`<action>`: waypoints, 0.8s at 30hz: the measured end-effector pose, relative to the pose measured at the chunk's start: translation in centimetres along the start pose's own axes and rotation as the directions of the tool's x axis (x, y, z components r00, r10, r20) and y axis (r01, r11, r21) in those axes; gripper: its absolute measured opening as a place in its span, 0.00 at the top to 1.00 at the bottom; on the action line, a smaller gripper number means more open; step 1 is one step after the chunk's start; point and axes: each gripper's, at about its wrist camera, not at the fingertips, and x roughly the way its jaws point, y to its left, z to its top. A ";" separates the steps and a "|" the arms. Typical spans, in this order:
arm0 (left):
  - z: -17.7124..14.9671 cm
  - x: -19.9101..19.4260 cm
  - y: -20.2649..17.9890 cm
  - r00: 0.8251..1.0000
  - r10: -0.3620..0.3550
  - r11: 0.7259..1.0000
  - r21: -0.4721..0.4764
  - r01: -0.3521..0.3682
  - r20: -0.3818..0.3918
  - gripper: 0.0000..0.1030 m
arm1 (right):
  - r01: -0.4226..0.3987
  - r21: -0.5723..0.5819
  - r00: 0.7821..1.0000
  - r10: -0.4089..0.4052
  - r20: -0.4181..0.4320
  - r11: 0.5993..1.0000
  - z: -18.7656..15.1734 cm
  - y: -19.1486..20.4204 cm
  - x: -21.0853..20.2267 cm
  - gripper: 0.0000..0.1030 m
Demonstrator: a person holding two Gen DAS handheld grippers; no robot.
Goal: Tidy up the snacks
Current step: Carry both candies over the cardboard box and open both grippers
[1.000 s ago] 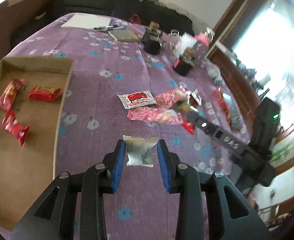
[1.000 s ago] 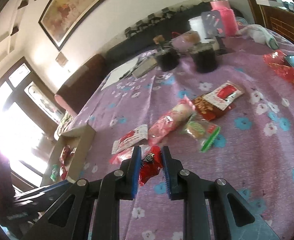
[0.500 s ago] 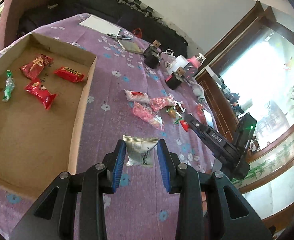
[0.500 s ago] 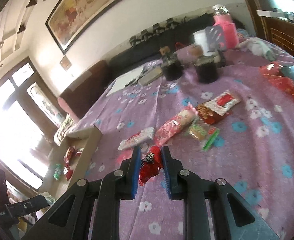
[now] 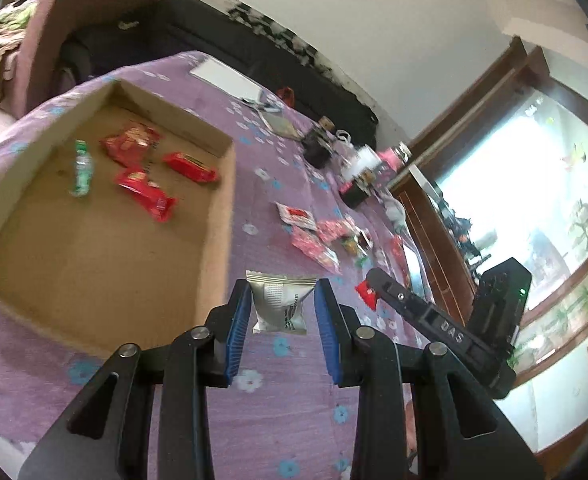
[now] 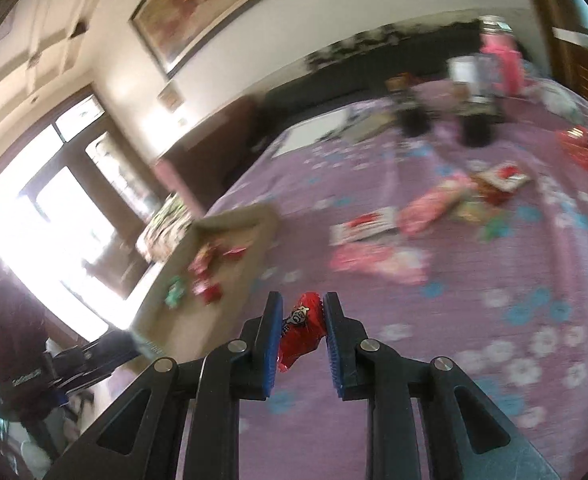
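My left gripper (image 5: 282, 304) is shut on a silver snack packet (image 5: 280, 303), held above the purple cloth just right of the cardboard box (image 5: 218, 216). The box holds several red packets (image 5: 146, 194) and a green one (image 5: 81, 168). My right gripper (image 6: 303, 322) is shut on a red snack packet (image 6: 301, 330); the cardboard box (image 6: 266, 220) lies ahead to its left. In the left wrist view the right gripper (image 5: 367, 286) shows at the right with its red packet (image 5: 365, 293). Loose snacks (image 5: 313, 240) lie mid-table, seen as loose snacks (image 6: 377, 258) from the right.
Dark jars (image 5: 317, 150), a pink bottle (image 5: 389, 158), a notepad (image 5: 228, 76) and pens stand at the table's far end. A black sofa (image 5: 254, 56) runs behind. A wooden cabinet (image 5: 425, 216) borders the right side. The table edge drops off left of the box.
Both grippers have swung left toward the cardboard box, each keeping its packet. The box now fills more of the left wrist view and has come nearer in the right one.
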 end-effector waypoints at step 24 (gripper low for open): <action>3.3 -2.0 11.5 0.972 0.221 0.958 -0.201 -0.202 0.077 0.70 | -0.126 -0.174 0.935 0.058 -0.350 0.977 -2.2 13.6 14.9 0.77</action>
